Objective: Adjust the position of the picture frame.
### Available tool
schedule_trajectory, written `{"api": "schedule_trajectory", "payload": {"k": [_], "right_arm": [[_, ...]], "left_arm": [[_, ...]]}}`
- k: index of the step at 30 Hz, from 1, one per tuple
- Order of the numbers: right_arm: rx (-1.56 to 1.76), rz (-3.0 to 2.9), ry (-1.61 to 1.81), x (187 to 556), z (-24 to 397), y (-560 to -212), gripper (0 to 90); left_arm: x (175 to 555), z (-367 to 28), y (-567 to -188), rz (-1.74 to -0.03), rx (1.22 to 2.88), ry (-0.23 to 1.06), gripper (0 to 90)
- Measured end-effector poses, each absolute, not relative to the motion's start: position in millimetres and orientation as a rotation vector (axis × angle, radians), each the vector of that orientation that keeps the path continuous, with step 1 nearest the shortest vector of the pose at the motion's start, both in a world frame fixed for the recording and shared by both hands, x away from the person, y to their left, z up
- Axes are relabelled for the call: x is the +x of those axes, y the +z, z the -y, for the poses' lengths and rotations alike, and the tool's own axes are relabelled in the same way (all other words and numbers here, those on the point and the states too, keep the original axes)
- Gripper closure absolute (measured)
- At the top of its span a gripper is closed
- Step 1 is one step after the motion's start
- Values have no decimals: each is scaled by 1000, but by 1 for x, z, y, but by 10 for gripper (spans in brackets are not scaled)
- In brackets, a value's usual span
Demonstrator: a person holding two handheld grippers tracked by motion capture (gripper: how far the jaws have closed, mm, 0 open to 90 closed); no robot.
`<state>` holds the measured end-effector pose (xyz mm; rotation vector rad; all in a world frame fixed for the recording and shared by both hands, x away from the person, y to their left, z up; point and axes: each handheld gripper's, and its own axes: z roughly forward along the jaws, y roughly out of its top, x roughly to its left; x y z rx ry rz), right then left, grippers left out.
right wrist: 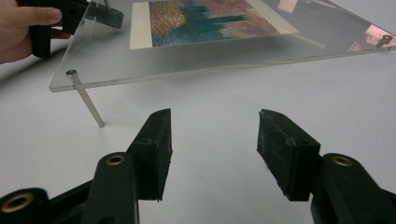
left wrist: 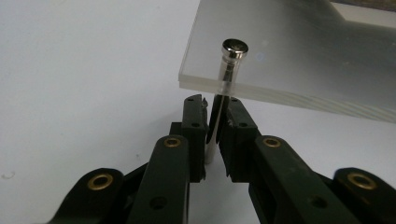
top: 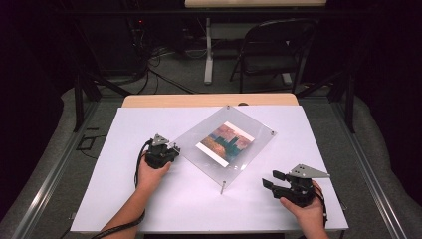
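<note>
L gripper (left wrist: 212, 135): jaws clamped on a metal standoff pin (left wrist: 223, 88) at the near-left corner of the clear acrylic frame (left wrist: 299, 70). Pads press the pin shaft just below the panel's underside; pin head sits on top of the panel, shaft upright. In the high view the L gripper (top: 171, 149) sits at the frame's left corner (top: 181, 144), left hand (top: 152, 172) behind it, cable trailing back along the forearm.

R gripper (right wrist: 215, 140): jaws wide apart, nothing between them, over bare white table (right wrist: 210, 102). It points toward the frame's near edge but is well apart from it. In the high view the R gripper (top: 272, 181) is at the table's right front, right hand (top: 306, 206) holding it.

Frame: clear panel w/ a colourful print (top: 226, 143) sandwiched in the middle, lying rotated abt diamond-wise at table centre, raised off the white table (top: 149, 209) on corner pins. Near-corner pin (right wrist: 86, 100) stands tilted, foot on the table. Behind the table: folding chair (top: 273, 50), cables on floor.
</note>
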<state>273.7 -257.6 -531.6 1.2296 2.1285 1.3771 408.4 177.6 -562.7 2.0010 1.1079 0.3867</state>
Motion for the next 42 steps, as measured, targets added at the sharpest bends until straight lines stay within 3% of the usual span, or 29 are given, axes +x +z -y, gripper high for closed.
{"api": "schedule_trajectory", "payload": {"k": [9, 16, 42], "right_arm": [[1185, -2135, 1376, 270, 253, -531, 470], [1145, -2223, 1400, 267, 241, -533, 591], [987, -2404, 1536, 274, 172, -540, 716]], "left_arm": [[409, -177, -562, -1107, 2005, 387, 844], [408, -177, -555, -1121, 1994, 345, 843], [386, -170, -518, -1068, 1968, 272, 841]]}}
